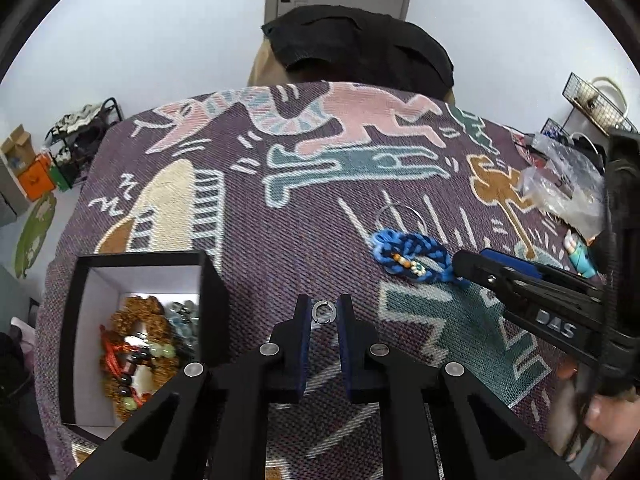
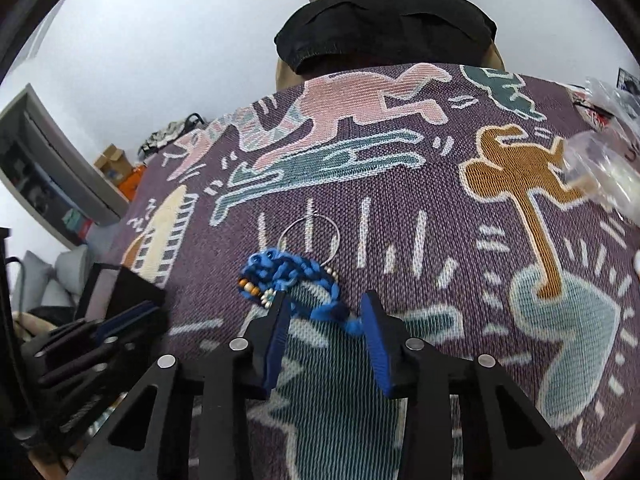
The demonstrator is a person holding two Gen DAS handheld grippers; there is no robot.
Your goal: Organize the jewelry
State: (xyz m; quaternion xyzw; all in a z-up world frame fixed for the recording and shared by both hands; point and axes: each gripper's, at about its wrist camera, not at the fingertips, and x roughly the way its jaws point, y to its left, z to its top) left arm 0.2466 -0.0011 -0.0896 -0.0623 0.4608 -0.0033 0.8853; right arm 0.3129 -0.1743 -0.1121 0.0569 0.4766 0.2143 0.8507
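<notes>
The blue braided bracelet is lying on the patterned cloth of the table, its long axis running left to right, beads at its left end. The right hand-held gripper is straddling it, jaws apart. The left hand-held gripper is clamping a small silver ring beside the black box.

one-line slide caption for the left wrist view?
Left gripper pinches a small silver ring above the patterned cloth, open black box of bracelets at left.
</notes>
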